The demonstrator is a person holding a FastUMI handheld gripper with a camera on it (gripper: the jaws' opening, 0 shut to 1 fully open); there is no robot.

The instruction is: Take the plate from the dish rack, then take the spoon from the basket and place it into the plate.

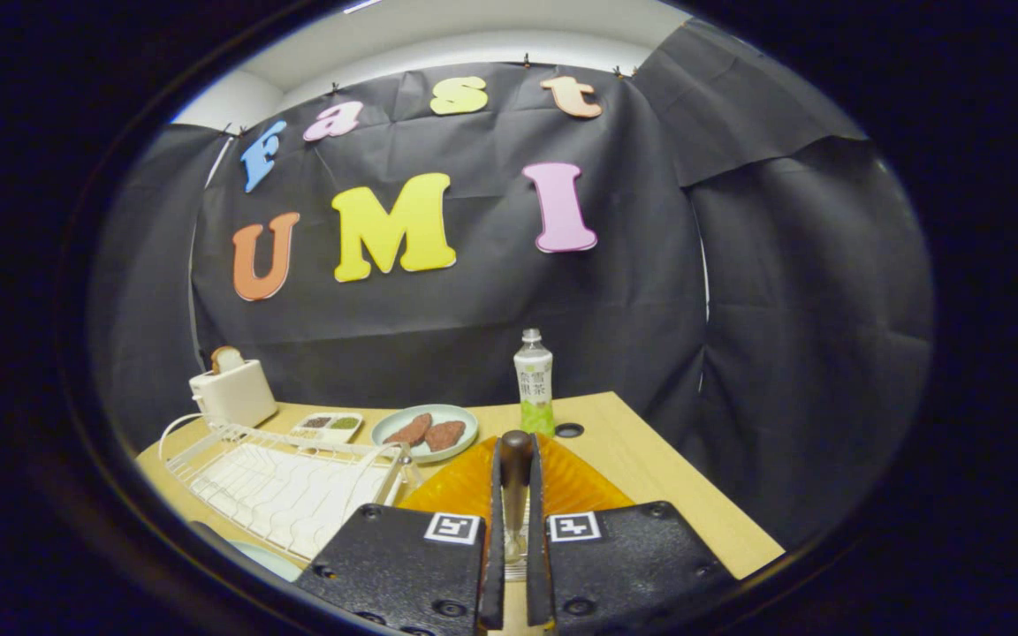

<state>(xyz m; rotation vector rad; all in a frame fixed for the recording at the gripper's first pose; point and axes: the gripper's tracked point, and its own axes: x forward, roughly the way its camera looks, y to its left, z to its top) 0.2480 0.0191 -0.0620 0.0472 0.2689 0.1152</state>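
Left of your fingers sits the white dish rack (pixel 288 490) on the table (pixel 650 459); your gripper (pixel 515 530) points level, its jaws pinching the spoon (pixel 515 481), dark handle end sticking up between them; the orange plate (pixel 575 486) lies just ahead, under the spoon.

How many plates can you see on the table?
2. An orange plate lies just beyond the hand-held gripper, whose fingers are shut on a spoon handle. A pale plate holding two brown pieces sits farther back, beside the bottle. Others may be hidden.
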